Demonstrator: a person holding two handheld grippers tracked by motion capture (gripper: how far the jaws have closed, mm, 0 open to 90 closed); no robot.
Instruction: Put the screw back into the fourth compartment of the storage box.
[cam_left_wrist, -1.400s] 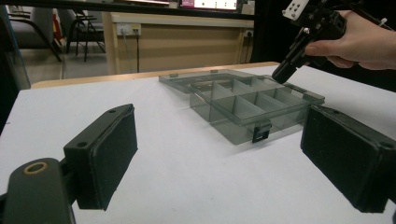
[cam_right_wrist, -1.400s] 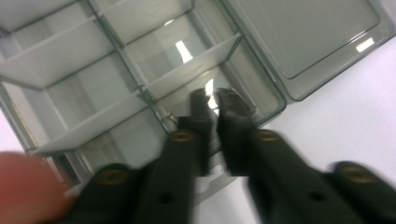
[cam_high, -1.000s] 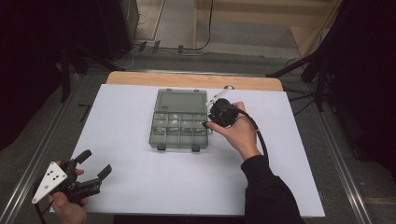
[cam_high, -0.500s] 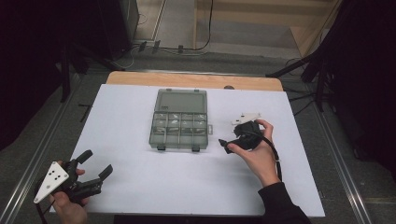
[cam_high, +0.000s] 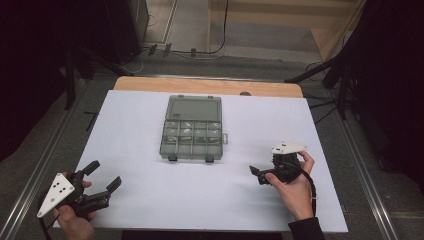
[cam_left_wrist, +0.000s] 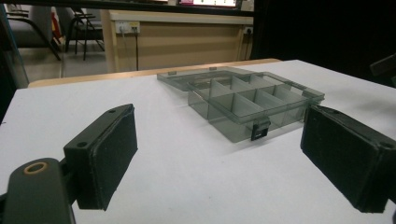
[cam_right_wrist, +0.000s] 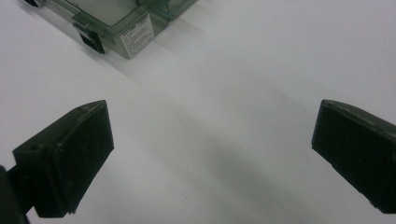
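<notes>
On the left of the high view, the left tongs (cam_high: 102, 183) are in the person's left hand (cam_high: 75, 220) at the near left corner of the desk (cam_high: 135, 130). Their jaws stand wide apart with nothing between them. The left gripper view looks between these jaws at the box (cam_left_wrist: 254, 100) from low and from the side, so here the depth of the compartments and the thin walls between them are visible, which the high view does not give.

The box (cam_high: 192, 127) is one, made of clear grey plastic, and it lies in the middle of the desk, toward the far edge. Its lid is open and lies flat behind the tray. From above I count eight compartments, in two rows of four, and two dark latches on the near edge.

On the right, the right tongs (cam_high: 261, 176) are in the right hand (cam_high: 295, 187), near the box but apart from it. Their jaws have just been opening and are now wide, with only bare desk between them. The right gripper view shows a small white label (cam_right_wrist: 135, 32) on the side of the box, and one latch (cam_right_wrist: 93, 42).
</notes>
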